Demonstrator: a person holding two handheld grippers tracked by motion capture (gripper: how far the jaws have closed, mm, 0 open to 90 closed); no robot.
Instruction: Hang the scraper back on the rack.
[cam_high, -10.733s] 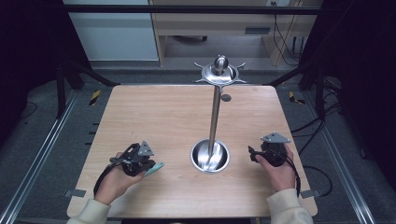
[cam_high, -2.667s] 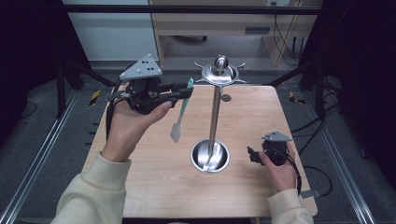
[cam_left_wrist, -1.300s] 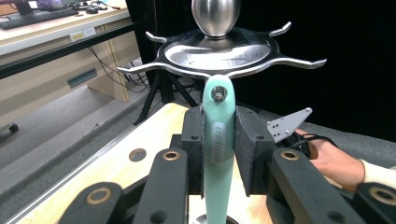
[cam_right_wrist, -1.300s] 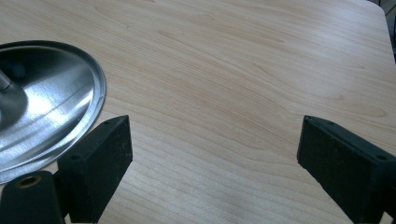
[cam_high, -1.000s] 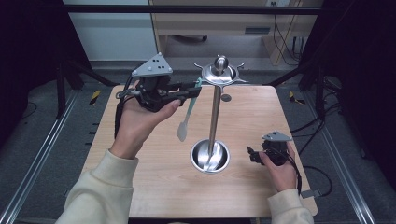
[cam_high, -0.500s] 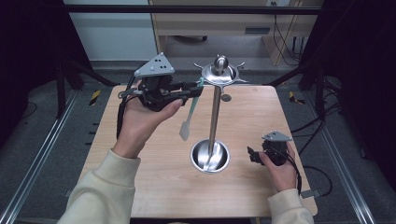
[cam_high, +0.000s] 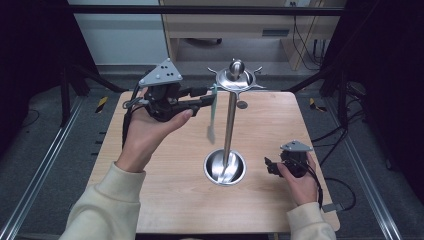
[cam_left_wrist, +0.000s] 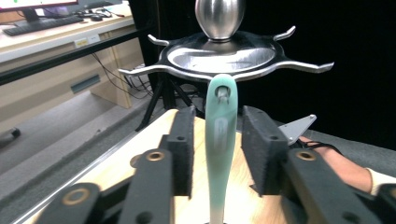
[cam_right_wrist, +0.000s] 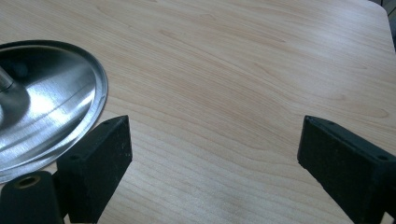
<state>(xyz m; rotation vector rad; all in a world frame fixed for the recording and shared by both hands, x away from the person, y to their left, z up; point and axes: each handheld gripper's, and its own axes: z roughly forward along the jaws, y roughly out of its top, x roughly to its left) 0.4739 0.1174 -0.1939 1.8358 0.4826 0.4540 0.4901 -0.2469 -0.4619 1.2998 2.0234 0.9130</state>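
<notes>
We've got the left claw (cam_high: 207, 100) raised beside the top disc of the steel hanger stand (cam_high: 230, 120), level with its hooks. The pale green utensil (cam_left_wrist: 220, 140) hangs by its handle hole from one hook (cam_left_wrist: 223, 95) of that disc; in the high view its lower end dangles just left of the stand's pole, above the desk (cam_high: 170, 190). In the left gripper view both pads stand clear of the handle, with a gap on each side. The jaws have just been opening with the handle between them, so we read the left claw as released, no grip on the utensil.

Right claw (cam_high: 269, 166) sits low on the desk just right of the stand's round base (cam_right_wrist: 46, 112). Its jaws are spread wide with bare wood between them, nothing held.
</notes>
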